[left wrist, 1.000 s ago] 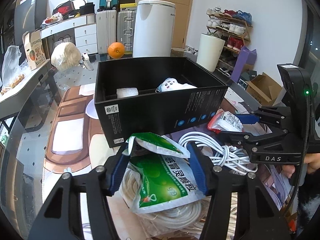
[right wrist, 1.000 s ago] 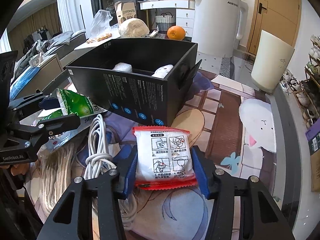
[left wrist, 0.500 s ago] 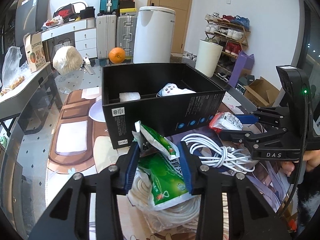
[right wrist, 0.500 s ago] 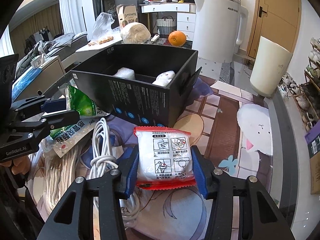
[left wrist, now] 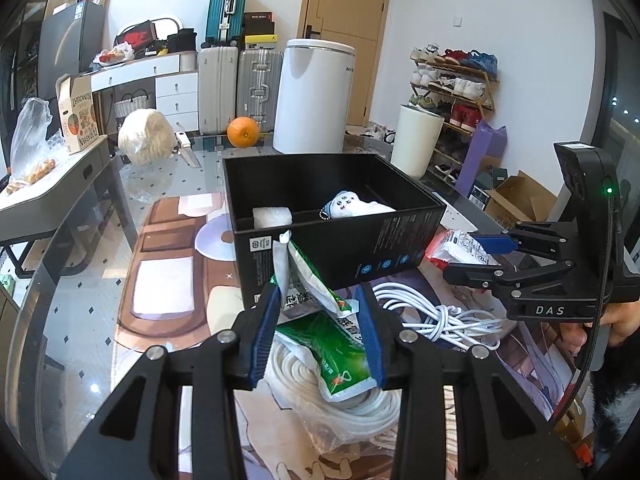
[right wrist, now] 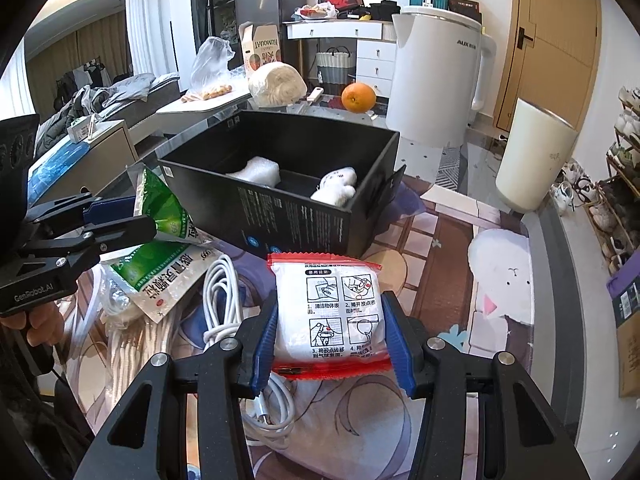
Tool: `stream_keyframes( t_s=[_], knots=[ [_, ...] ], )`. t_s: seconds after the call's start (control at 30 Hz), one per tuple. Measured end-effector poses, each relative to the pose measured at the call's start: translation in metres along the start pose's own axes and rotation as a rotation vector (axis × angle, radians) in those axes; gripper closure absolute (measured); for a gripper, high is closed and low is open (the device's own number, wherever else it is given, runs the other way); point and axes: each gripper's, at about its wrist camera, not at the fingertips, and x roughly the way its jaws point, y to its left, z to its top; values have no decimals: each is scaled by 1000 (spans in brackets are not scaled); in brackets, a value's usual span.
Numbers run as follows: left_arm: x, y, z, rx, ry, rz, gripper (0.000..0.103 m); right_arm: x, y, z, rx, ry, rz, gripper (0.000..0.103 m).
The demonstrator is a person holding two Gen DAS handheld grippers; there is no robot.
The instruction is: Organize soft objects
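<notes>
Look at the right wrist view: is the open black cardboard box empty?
No: the black cardboard box holds a white foam block and a white plush toy.

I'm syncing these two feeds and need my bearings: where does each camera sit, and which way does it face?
Left wrist: sits on the left tongs, facing past the gripped green pouch toward the black box; the right tongs and a hand show at right.
Right wrist: sits on the right tongs, facing over the gripped red-edged packet at the box; the left tongs show at left.
Shared: box, white cable, orange.
</notes>
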Motion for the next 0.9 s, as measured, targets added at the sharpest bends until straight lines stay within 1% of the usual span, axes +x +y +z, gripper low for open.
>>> stream_keyframes(
  t_s=[0.17,0.4,0.53,0.77,0.8,0.83,0.9],
  knots=[
    [-4,0,0,2,-14,-2,66,-8,3,2,-9,-20,-2,54],
    [2,3,0,-8,-8,3,66,-11,7,5,-21,-28,1,54],
    [-5,-1,0,6,-25,0,66,-15,7,5,-24,-37,-3,54],
    [-23,-2,5,14,-79,-6,66,-27,11,9,-34,-70,-3,54],
    [-24,-2,6,16,-84,-7,74,-29,12,9,-36,-73,-3,54],
    [-25,-2,7,17,-87,-11,78,-31,13,9,-38,-78,-3,54],
    [-21,-1,9,21,-83,-18,78,-33,15,10,-44,-84,-2,54]
  ],
)
